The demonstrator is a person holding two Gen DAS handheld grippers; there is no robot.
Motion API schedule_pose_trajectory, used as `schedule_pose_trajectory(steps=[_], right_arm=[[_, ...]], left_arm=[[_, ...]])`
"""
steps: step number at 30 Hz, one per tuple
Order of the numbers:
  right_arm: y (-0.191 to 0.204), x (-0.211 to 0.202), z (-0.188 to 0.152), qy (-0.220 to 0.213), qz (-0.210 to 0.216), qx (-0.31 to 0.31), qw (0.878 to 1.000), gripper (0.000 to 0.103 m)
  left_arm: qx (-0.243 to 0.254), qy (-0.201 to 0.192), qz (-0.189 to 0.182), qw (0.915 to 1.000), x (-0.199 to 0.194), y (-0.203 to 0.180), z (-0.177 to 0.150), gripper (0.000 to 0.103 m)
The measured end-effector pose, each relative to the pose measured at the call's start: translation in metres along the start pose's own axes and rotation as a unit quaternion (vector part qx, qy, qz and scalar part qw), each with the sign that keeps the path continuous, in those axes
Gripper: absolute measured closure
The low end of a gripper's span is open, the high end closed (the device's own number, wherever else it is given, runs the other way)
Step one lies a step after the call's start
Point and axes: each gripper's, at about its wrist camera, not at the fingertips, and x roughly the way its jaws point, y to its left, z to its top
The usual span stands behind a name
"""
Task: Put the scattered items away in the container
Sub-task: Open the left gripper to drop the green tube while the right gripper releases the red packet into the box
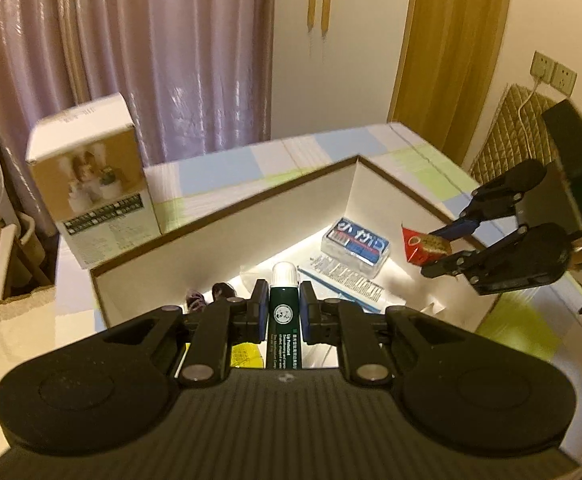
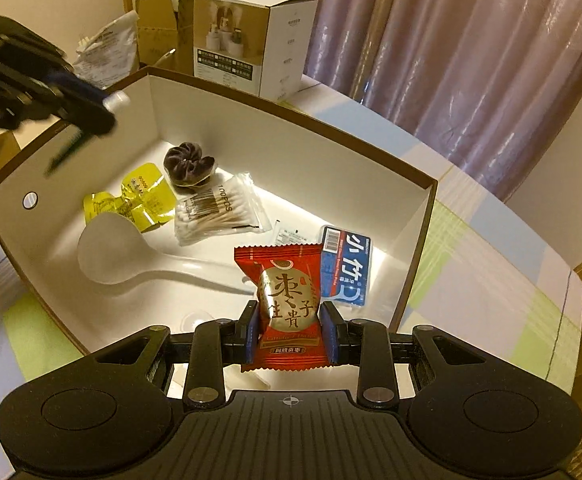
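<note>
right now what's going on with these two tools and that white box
A person is tidying small items into the white box, with a handheld tool in each hand. The left tool is shut on a dark green tube with a white cap, held over the box. The right tool is shut on a red snack packet, also over the box. Already inside lie a white spoon, a pack of cotton swabs, yellow packets, a dark hair scrunchie and a blue floss box.

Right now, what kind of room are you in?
Probably a bedroom at home. There are long purple curtains, a wooden door, and a surface with a pastel checked cover like a bedsheet, where the white box sits.
</note>
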Motion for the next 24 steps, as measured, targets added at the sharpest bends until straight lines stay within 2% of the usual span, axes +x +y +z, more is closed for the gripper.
schedule_pose_trajectory(steps=[6, 14, 19, 24], right_arm=[[-0.007, 0.002, 0.001, 0.0, 0.002, 0.01, 1.0, 0.068], [-0.014, 0.008, 0.002, 0.002, 0.004, 0.016, 1.0, 0.068], [-0.017, 0.014, 0.002, 0.004, 0.008, 0.015, 1.0, 0.068], [-0.018, 0.02, 0.002, 0.008, 0.01, 0.01, 1.0, 0.068]], left_arm=[[0.012, 0.04, -0.019, 0.999, 0.047, -0.002, 0.005, 0.091], [0.031, 0.058, -0.032, 0.9973, 0.09, -0.017, 0.013, 0.091], [0.038, 0.069, -0.03, 0.9964, 0.105, -0.02, 0.016, 0.091], [0.033, 0.071, -0.026, 0.9966, 0.104, -0.014, 0.012, 0.087]])
